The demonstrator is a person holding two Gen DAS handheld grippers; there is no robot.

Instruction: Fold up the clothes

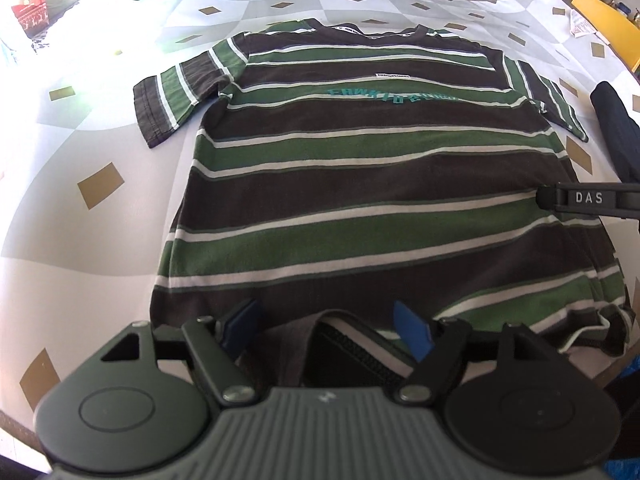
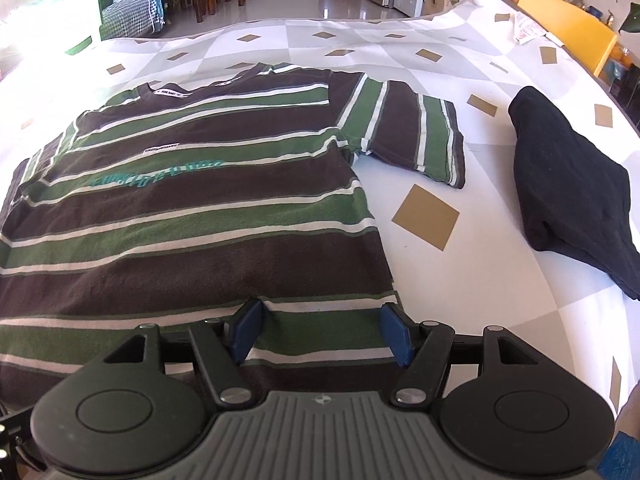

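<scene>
Tools angled down over striped shirt [image 1: 360,184] hem, jaws apart

Bare tablecloth [image 2: 460,292] was left open right of the striped shirt [image 2: 192,216]; farther right, passage was blocked by a dark folded garment [image 2: 568,188].

I count one striped T-shirt [image 1: 360,168] spread flat on the tabletop [image 1: 100,240], with two short sleeves, one toward 10 o'clock and one toward 2 o'clock in my left wrist view. I count one dark folded garment [image 2: 568,192] at about 3 o'clock in my right wrist view. I see two grippers: the left gripper [image 1: 326,330] and the right gripper [image 2: 322,330], each with two blue pads. One yellow chair [image 2: 572,36] stands at 1 o'clock. One red printed bag [image 1: 30,0] sits near 10 o'clock.
</scene>
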